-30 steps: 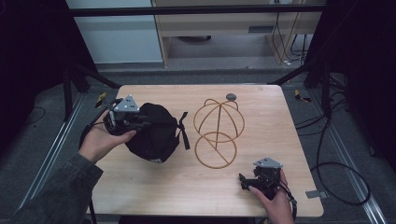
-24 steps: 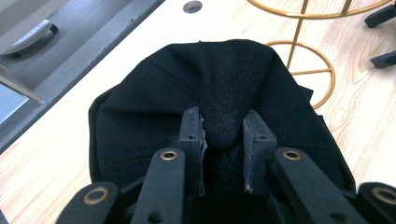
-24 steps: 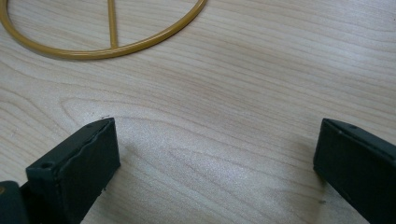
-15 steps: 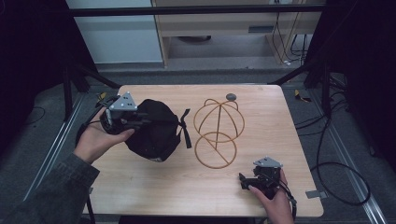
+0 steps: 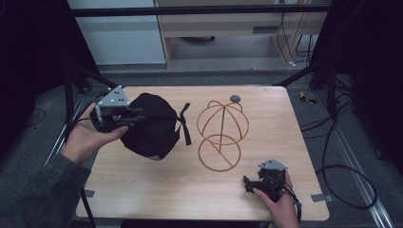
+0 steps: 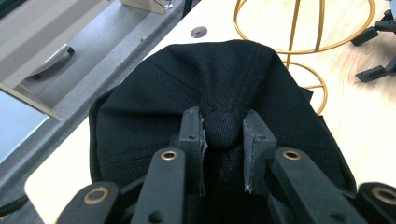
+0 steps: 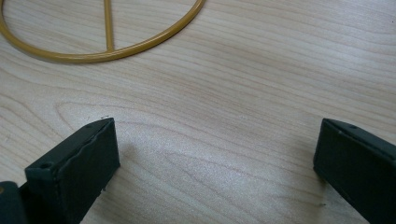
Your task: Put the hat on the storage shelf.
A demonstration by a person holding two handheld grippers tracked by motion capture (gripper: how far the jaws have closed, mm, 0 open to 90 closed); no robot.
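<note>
Clearly, black fabric cap (image 6: 224, 93) bunches between jaws.

The black cap (image 5: 151, 124) hides the jaws of the left gripper (image 5: 124, 115) in the high view. Its underside and brim cannot be made out (dark fabric, no detail). In the left gripper view the gold wire stand (image 6: 303, 42) is cut off by the top edge. In the right gripper view its base ring (image 7: 93, 42) runs off the top and left edges. The small grey disc (image 5: 235, 98) is too small to identify.
</note>
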